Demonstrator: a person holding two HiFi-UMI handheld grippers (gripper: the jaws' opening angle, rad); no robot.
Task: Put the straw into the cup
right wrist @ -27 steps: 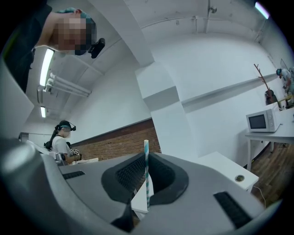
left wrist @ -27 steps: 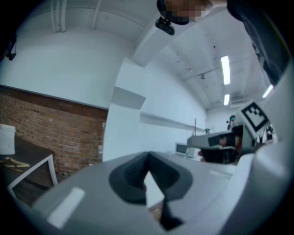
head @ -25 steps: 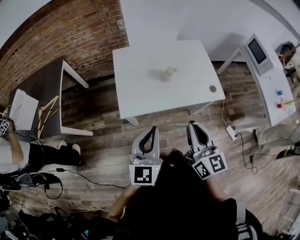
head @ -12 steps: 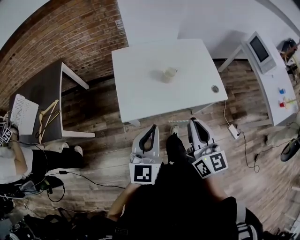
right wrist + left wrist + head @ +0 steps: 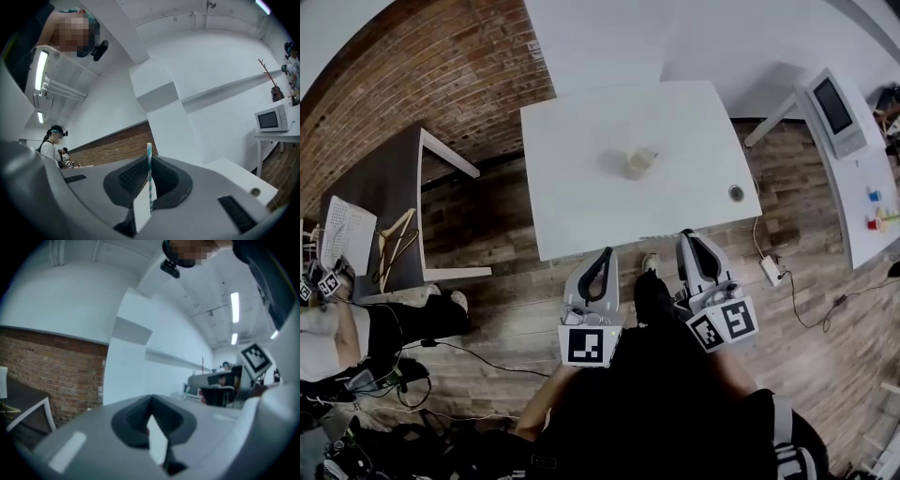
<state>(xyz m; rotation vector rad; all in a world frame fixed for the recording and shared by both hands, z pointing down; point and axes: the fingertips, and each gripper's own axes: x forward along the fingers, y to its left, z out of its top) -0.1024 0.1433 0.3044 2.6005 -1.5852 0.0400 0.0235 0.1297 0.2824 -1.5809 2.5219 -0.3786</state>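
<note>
Right hand-held gripper (image 5: 150,165) clamping straw (image 5: 149,152), cup (image 5: 638,162) on table (image 5: 581,192)

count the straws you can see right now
1. A teal-and-white striped straw stands upright, clamped between the jaws of the right gripper. The left gripper has its jaws closed on nothing. Other straws could be out of view.

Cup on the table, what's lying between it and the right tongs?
Nothing; the head view shows only bare white table between the cup and the right tongs, which are shut on the straw.
</note>
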